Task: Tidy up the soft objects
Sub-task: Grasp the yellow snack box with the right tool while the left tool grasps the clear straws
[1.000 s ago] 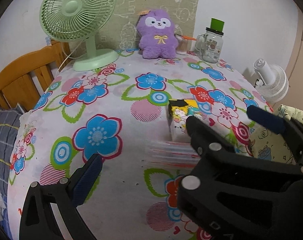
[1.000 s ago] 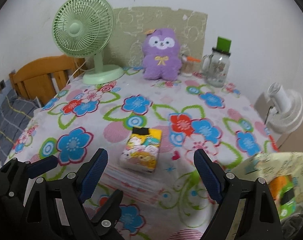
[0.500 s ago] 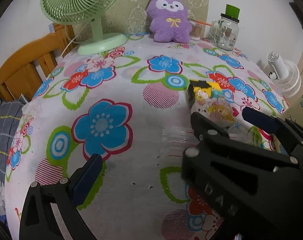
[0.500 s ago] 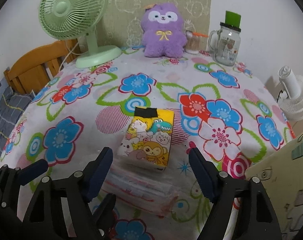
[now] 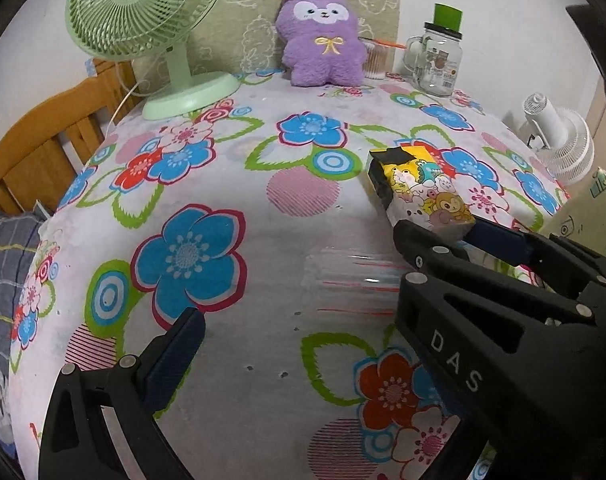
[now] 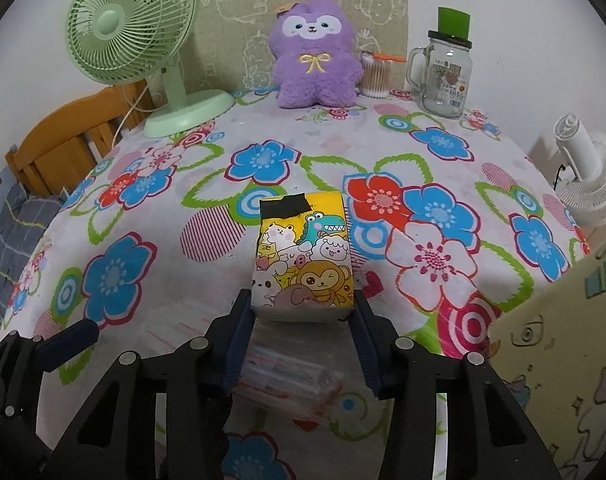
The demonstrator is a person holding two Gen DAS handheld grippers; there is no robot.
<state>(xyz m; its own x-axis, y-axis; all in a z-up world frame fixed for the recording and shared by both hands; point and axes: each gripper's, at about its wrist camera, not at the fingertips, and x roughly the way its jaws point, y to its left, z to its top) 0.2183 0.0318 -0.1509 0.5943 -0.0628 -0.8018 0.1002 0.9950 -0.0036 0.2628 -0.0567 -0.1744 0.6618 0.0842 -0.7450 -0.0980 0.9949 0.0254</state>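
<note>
While its jaws were closing, the right gripper [image 6: 303, 320] had the cartoon tissue pack [image 6: 303, 258] between its blue pads [image 6: 239, 332], both pads already against the pack's near end. That pack lay on the floral tablecloth [image 6: 151, 208], its near end resting over a clear sleeve of straws [image 6: 287, 376]. Left of the pack, the left gripper [image 5: 299, 308] hung over bare cloth with its fingers spread wide and nothing between them. Far beyond the pack, a purple plush toy [image 6: 315, 56] sat upright at the table's back edge, a green desk fan [image 6: 131, 28] to its left and a glass jar mug [image 6: 443, 76] to its right.
</note>
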